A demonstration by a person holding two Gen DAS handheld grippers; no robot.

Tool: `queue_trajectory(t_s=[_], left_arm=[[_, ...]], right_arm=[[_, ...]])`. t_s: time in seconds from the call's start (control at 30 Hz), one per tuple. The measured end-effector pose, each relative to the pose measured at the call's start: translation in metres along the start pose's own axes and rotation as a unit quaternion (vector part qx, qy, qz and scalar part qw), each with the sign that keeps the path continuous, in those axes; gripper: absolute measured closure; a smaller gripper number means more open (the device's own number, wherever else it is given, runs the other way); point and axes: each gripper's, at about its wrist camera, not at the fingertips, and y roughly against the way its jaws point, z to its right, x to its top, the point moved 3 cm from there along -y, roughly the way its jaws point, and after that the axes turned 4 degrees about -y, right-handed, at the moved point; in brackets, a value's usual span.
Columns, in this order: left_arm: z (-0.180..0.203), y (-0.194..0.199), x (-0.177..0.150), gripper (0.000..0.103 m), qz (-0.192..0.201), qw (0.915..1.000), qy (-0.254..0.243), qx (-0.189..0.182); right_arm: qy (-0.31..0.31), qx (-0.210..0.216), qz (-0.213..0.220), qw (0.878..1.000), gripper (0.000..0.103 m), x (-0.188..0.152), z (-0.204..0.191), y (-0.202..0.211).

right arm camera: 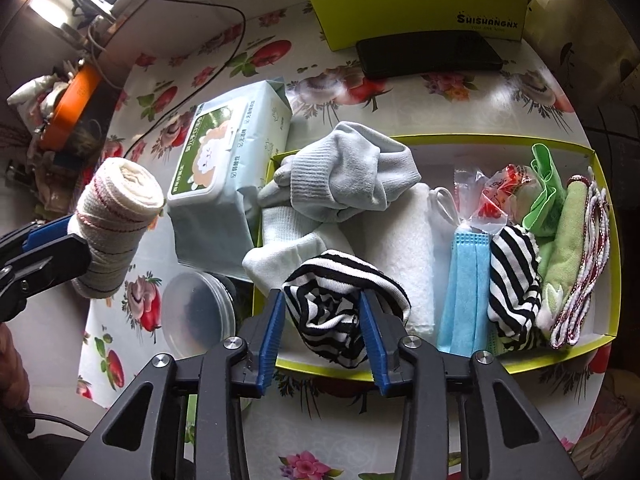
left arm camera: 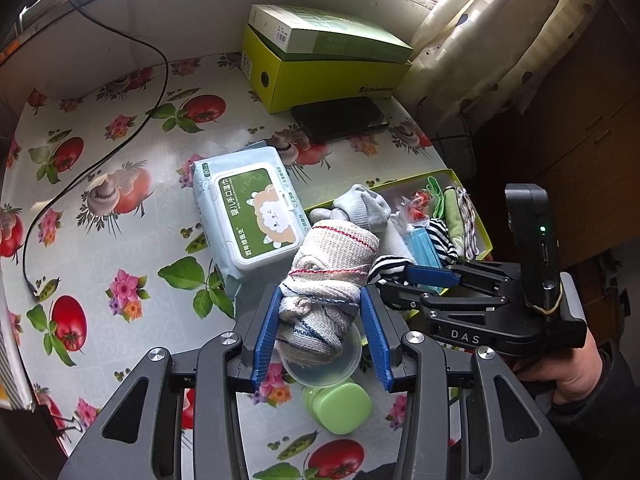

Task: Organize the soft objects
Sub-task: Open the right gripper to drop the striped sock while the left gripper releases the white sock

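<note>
My left gripper (left arm camera: 320, 296) is shut on a rolled white cloth (left arm camera: 336, 248) with red and blue stripes and holds it above the table, just left of the shallow yellow-green box (right arm camera: 400, 372). My right gripper (right arm camera: 322, 300) points down over the box's near left corner. A black-and-white striped sock (right arm camera: 328, 312) lies bunched and loose between its fingers, resting on the things in the box. The box also holds grey socks (right arm camera: 352, 168), a white sock (right arm camera: 288, 256), a blue mask (right arm camera: 464, 288), a second striped sock (right arm camera: 512, 280) and green cloths (right arm camera: 568, 248).
A wipes pack (left arm camera: 248, 216) lies against the box's left side. Below my left gripper are a clear round lidded tub (right arm camera: 196, 312) and a green case (left arm camera: 340, 408). At the back, a phone (left arm camera: 340, 118) lies before a tall yellow-green carton (left arm camera: 336, 80). A black cable (left arm camera: 100, 160) crosses the left side.
</note>
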Motion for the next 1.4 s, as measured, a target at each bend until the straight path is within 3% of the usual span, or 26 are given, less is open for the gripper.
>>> queue_trajectory(t_s=[0.4,0.8,1.23,1.4], left_arm=[[0.044,-0.032,0.027,0.061,-0.020,0.9982,-0.054,-0.016],[0.093,-0.095,0.060,0.061,-0.053,0.9918,-0.109,-0.040],[0.103,-0.140,0.077,0.061,-0.072,0.9917,-0.097,-0.043],[0.102,-0.135,0.080,0.060,-0.060,0.9927,-0.092,-0.048]], right_arm=[[-0.073,-0.005,0.049,0.996,0.065,-0.012,0.047,0.052],[-0.111,-0.007,0.060,0.992,0.065,-0.025,0.075,0.064],[-0.122,-0.017,0.054,0.991,0.065,-0.023,0.087,0.058],[-0.122,-0.021,0.054,0.991,0.065,-0.021,0.086,0.060]])
